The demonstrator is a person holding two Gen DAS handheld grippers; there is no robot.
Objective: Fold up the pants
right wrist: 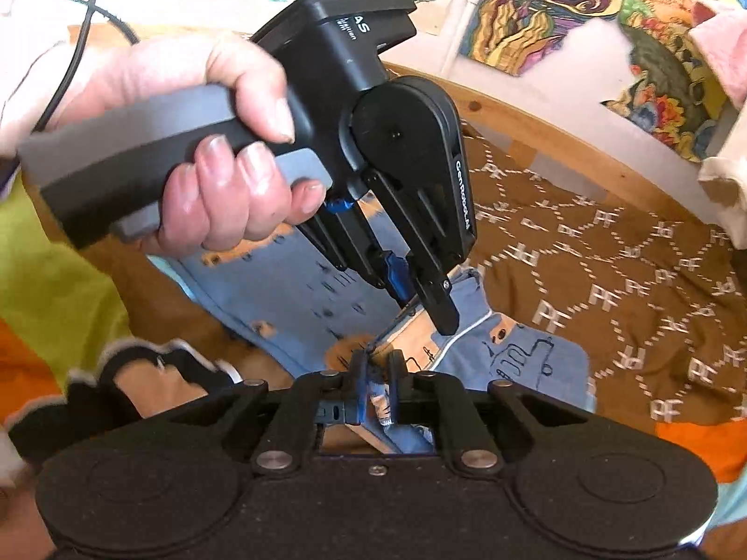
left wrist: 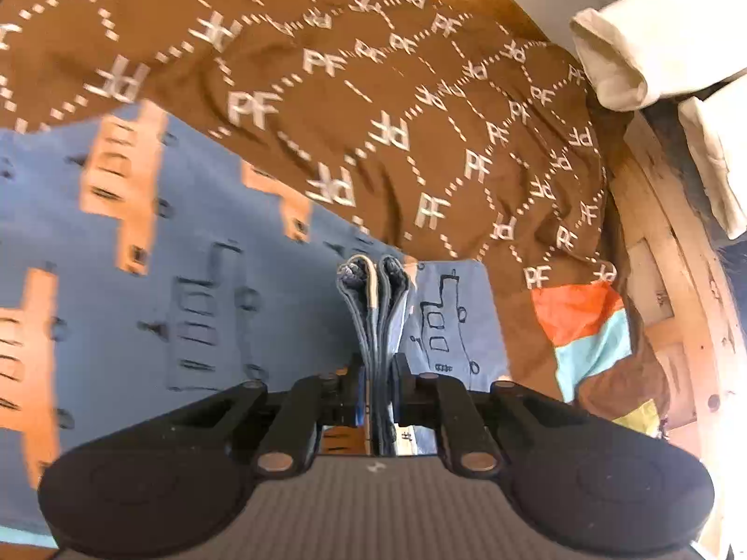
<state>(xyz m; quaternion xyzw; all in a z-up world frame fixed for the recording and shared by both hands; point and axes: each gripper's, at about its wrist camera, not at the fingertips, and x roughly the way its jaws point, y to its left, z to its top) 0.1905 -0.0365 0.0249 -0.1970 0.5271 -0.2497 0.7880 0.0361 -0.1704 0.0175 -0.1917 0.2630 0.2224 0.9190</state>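
Observation:
The pants [left wrist: 196, 252] are blue with orange and black drawn shapes and lie on a brown bedspread [left wrist: 355, 93]. My left gripper [left wrist: 379, 373] is shut on a bunched edge of the pants that sticks up between its fingers. In the right wrist view the pants [right wrist: 523, 354] lie folded over below me. My right gripper [right wrist: 376, 368] is shut on a fold of the pants near the waistband. The left gripper [right wrist: 436, 315], held in a hand, also shows there, pointing down at the cloth just beyond my right fingertips.
The bedspread [right wrist: 630, 289] has a white "PF" pattern. A wooden bed frame [left wrist: 667, 252] runs along the right. Cream folded cloths [left wrist: 653, 42] lie at the upper right. An orange and teal patch [left wrist: 583, 326] lies beside the pants. Colourful pictures [right wrist: 560, 9] hang on the wall.

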